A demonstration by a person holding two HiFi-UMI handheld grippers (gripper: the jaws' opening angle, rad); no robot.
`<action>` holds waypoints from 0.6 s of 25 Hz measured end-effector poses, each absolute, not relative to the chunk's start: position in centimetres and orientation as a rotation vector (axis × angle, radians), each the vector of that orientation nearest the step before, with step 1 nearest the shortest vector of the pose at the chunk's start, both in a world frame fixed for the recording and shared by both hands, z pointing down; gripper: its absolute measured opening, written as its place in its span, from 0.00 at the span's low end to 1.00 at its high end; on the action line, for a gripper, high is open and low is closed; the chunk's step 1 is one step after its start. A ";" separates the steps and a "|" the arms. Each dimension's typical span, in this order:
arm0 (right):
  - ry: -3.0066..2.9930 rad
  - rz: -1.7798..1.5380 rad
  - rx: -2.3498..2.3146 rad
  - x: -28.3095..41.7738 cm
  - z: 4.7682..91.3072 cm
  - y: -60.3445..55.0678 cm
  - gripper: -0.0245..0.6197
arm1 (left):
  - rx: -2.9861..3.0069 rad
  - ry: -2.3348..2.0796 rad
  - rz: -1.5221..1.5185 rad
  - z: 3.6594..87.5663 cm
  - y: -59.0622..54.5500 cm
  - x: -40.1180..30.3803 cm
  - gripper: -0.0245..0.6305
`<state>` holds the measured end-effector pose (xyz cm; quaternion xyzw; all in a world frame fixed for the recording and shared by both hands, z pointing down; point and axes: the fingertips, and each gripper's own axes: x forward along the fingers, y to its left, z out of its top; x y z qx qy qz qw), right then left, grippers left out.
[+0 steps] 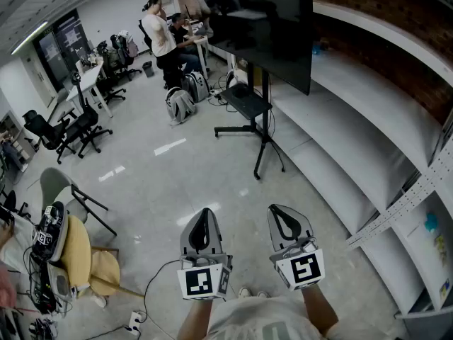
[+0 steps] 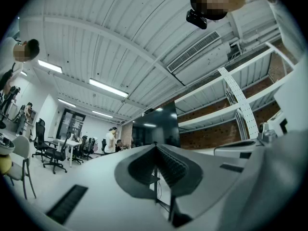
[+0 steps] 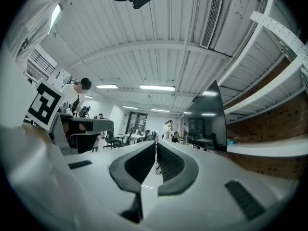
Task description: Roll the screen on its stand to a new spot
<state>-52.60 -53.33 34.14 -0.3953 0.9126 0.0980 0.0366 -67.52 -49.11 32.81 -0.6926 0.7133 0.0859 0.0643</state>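
A large black screen (image 1: 265,20) stands on a black wheeled stand (image 1: 249,122) with a small shelf, ahead of me beside the long white shelving. Both grippers hang low in the head view, well short of the stand. My left gripper (image 1: 204,214) is shut with nothing in it. My right gripper (image 1: 283,212) is shut and empty too. In the left gripper view the screen (image 2: 156,129) shows just above the closed jaws of the left gripper (image 2: 155,146). In the right gripper view the screen (image 3: 207,124) stands to the right of the right gripper (image 3: 156,144).
White shelving (image 1: 368,119) runs along the right against a brick wall. Two people (image 1: 166,37) are at desks behind the screen, with backpacks (image 1: 180,105) on the floor. Office chairs (image 1: 67,129) and a cluttered yellow chair (image 1: 78,253) are at my left. A cable (image 1: 152,289) lies near my feet.
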 end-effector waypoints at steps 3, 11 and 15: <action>2.799 0.295 -1.215 -52.9 33.8 -53.4 0.07 | -2.094 2.148 0.249 32.7 -49.0 -67.6 0.06; 2.805 0.265 -1.235 -53.9 34.4 -53.7 0.07 | -2.114 2.122 0.230 32.9 -49.7 -68.2 0.06; 2.783 0.194 -1.208 -54.4 34.4 -53.8 0.07 | -2.161 2.100 0.231 33.3 -49.9 -68.6 0.06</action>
